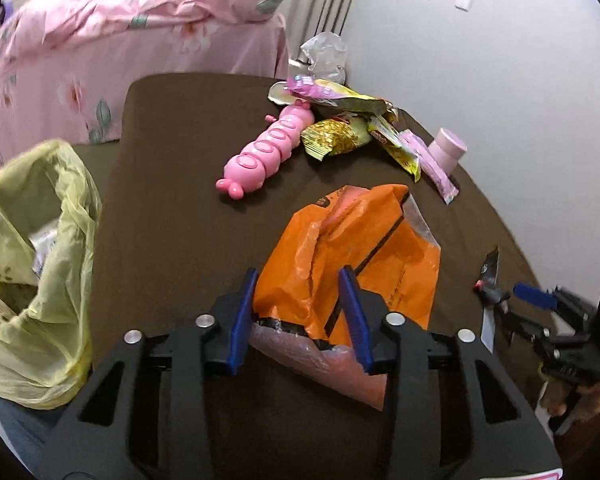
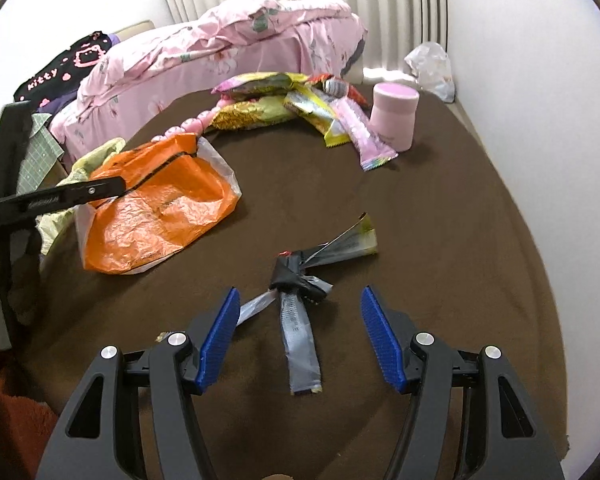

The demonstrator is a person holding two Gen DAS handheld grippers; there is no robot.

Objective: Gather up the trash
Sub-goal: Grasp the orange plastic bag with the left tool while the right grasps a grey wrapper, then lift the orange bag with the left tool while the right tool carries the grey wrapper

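Left wrist view shows the left gripper [image 1: 300,312] with its blue fingers [image 1: 242,320] spread on either side of the near edge of an orange plastic bag [image 1: 352,248] lying on the brown tabletop [image 1: 172,184]. The jaws are apart and do not pinch the bag; whether the pads touch it cannot be told. A yellow trash bag [image 1: 40,272] hangs open at the near left, just off the table edge. The step in hand appears to be picking up the orange bag. The next move likely calls for closing on the crumpled near edge, then carrying it left over the yellow bag's mouth.

In the right wrist view the right gripper [image 2: 300,340] is released and wide, hovering over a torn grey wrapper [image 2: 300,320] with strips splayed flat. It would need to drop low and catch the bunched dark middle. Far off lie snack wrappers [image 2: 300,104], a pink jar [image 2: 394,120] and a pink toy [image 1: 268,148].

The yellow bag's contents are hard to make out, and the toy is mostly hidden in the right view.
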